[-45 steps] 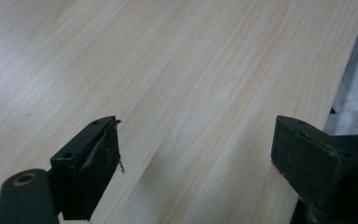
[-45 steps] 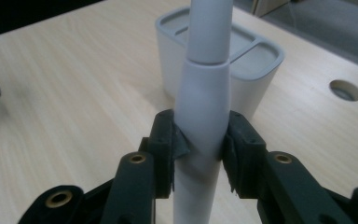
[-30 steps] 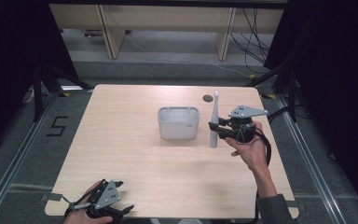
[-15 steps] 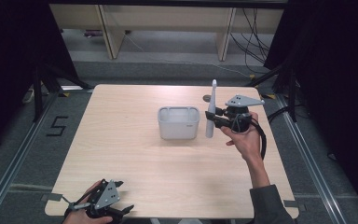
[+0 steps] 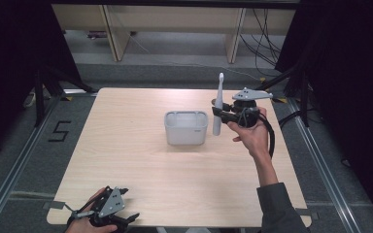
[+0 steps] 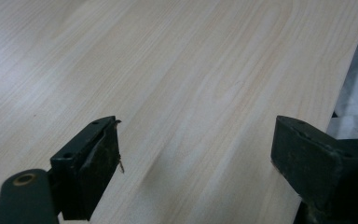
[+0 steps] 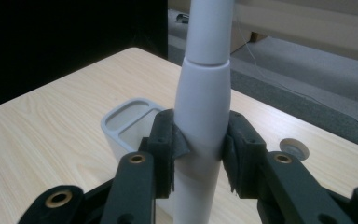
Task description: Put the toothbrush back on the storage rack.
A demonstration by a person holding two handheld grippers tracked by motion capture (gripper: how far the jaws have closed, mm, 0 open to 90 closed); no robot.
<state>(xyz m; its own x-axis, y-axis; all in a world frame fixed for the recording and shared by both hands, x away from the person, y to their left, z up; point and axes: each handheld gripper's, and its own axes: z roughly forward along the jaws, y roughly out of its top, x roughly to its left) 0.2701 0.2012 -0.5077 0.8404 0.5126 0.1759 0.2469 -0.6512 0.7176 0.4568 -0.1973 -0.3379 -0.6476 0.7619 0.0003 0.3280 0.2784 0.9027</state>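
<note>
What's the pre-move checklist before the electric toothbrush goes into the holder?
1. Grip: right gripper clamped on electric toothbrush handle, ok.
2. Toothbrush upright, head up: ok.
3. Holder upright, opening unobstructed: ok.
4. Toothbrush over the holder: not ok, it hangs beside its right wall.
5. Left gripper at the near table edge, jaws open, out of the path: ok.
6. Toothbrush base clear of the holder rim: cannot tell.

1. The grey holder (image 5: 186, 127) stands mid-table (image 5: 126, 160), the lone obstacle on the near boards.
2. An upright toothbrush (image 5: 218, 104), clamped in the right gripper (image 5: 217, 112), blocks the holder's right side.
3. Bare wood lies before the left gripper (image 5: 126, 219).
4. A small round disc (image 7: 294, 148) lies near the far edge.
</note>
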